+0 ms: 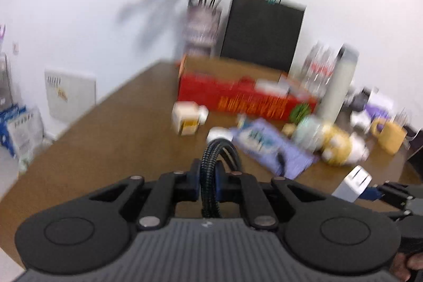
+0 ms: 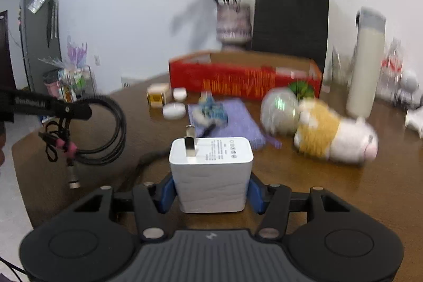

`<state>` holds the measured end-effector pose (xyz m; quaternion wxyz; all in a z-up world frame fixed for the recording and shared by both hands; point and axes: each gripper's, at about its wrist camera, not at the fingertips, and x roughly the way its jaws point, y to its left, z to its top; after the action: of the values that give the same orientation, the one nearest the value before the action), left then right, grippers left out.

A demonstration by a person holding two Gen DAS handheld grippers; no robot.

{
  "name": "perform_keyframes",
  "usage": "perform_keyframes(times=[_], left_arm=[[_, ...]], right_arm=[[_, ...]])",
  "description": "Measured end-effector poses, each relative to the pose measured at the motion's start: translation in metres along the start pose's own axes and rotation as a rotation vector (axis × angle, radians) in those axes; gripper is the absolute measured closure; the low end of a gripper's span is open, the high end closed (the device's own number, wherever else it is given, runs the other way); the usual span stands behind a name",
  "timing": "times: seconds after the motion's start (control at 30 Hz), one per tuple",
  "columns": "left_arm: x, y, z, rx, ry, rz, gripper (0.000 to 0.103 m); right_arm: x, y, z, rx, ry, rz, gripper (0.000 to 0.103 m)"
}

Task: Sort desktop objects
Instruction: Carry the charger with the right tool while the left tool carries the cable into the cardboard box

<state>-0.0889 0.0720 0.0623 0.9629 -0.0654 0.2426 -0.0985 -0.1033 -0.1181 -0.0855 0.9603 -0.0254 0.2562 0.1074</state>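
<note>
Left gripper (image 1: 208, 184) is pressed together on a black braided cable (image 1: 211, 168); the cable loops up between the blue pads and runs back down toward the camera. In the right wrist view the same cable hangs as a coil (image 2: 105, 128) at 9 o'clock, above the table edge, with a metal plug end dangling below it.

Right gripper (image 2: 211, 192) pinches a white charger block (image 2: 211, 171) by its two sides, blue pads flat on the casing, prongs pointing away toward 12 o'clock. The left wrist view catches the block at 4 o'clock.

Brown wooden table (image 2: 317, 189) carries the clutter. From the charger: purple cloth (image 2: 230, 120) just beyond at 12 o'clock, with a small blue figure (image 2: 211, 110) on its far end. White round lid (image 2: 174, 110) at 11 o'clock, a small yellow-white box (image 2: 158, 95) behind it. Plush toy, yellow and white (image 2: 335, 136), lies on its side at 2 o'clock, touching a clear dome-like object (image 2: 280, 110); blur hides what that is. Long red box (image 2: 243, 81) runs across the back at 12 o'clock. Tall white bottle (image 2: 366, 62) stands upright at 2 o'clock. Black paper bag (image 2: 290, 17) and a vase of flowers (image 2: 232, 23) stand against the wall behind the red box. A yellow mug (image 1: 390, 136) shows in the left wrist view at 3 o'clock.

Both views are motion-blurred, so labels are unreadable.
</note>
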Motion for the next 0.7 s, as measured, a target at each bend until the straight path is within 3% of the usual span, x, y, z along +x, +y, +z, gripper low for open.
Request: perform_keyframes(times=[0.17, 0.43, 0.57, 0.7], left_arm=[[-0.019, -0.018, 0.037, 0.069, -0.142, -0.059, 0.093], [0.017, -0.053, 0.131, 0.160, -0.300, -0.120, 0.093], [0.072, -0.070, 0.185, 0.121, -0.259, -0.191, 0.093], [0.153, -0.073, 0.217, 0.010, -0.156, -0.263, 0.093]], right_arm=[[-0.019, -0.008, 0.040, 0.001, -0.115, 0.009, 0.049], [0.006, -0.061, 0.147, 0.047, -0.240, -0.044, 0.049], [0.059, -0.102, 0.203, 0.071, -0.158, -0.107, 0.049], [0.133, -0.142, 0.235, 0.153, 0.061, -0.117, 0.049]])
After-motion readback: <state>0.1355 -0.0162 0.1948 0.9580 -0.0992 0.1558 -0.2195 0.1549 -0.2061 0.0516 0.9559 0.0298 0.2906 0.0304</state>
